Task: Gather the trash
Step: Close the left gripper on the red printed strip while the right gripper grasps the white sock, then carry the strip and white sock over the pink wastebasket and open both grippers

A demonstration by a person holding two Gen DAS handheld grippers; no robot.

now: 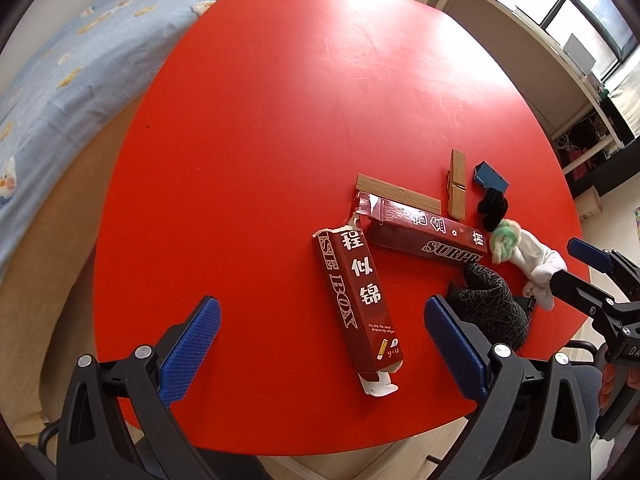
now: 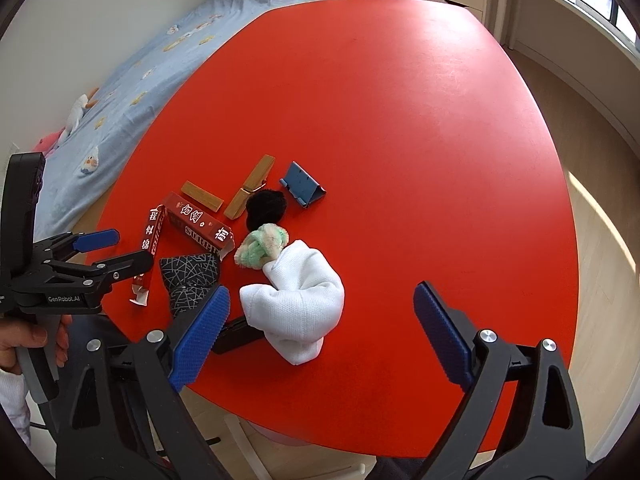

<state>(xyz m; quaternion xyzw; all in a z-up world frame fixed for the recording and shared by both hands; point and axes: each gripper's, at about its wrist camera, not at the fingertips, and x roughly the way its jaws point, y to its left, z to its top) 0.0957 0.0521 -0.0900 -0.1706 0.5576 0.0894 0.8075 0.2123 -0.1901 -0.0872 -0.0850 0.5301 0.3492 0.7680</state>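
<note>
**Ana:** While the left wrist view has both blue pads spread wide with nothing clamped, the left claw (image 1: 322,334) hangs over the near torn red box (image 1: 358,300). That box lies flat on the red counter (image 1: 280,100), its long axis running from the ragged end, far and left, to the white flap near the counter's edge. Coming down crooked, a pad could push it off that edge.

**Ben:** And the second red box (image 1: 426,234)?

**Ana:** Its long axis runs crosswise, torn end beside the first box's torn end, so the two make a V. Nudging one may drag the other.

**Ben:** From the right wrist view?

**Ana:** The right claw (image 2: 320,330) also stands open, empty, with the white sock (image 2: 298,300) between its pads but untouched. I'd judge that the risk: closing there takes laundry, not trash. The patterned dark sock (image 2: 192,276) sits just beside the left pad and could snag.

**Ben:** The boxes?

**Ana:** Far left, the near one partly hidden behind the left claw (image 2: 108,250); the other (image 2: 198,222) points toward the green-and-white sock (image 2: 262,244).
</note>
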